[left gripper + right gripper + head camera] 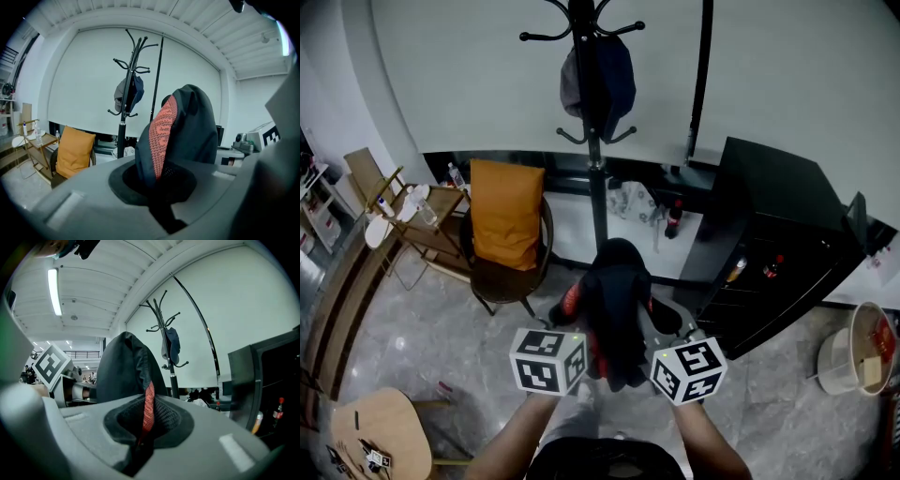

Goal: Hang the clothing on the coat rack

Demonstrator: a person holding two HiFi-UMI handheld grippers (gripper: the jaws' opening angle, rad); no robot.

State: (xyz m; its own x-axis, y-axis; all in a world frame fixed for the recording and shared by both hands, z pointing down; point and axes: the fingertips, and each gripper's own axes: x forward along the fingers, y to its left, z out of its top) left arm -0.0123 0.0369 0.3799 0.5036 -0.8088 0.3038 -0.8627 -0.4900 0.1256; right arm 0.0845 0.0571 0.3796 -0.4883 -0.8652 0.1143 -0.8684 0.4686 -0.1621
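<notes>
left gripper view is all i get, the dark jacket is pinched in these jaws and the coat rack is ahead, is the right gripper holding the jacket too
Observer: Yes, the right gripper view shows the right gripper with its jaws shut on the jacket, at a red strip.
Operator: whats to the right of the rack
Observer: In the head view a black cabinet stands right of the coat rack, with a dark bottle standing between them.
Operator: anything further right
Observer: A white bucket sits past the cabinet, near the picture's right edge.
</notes>
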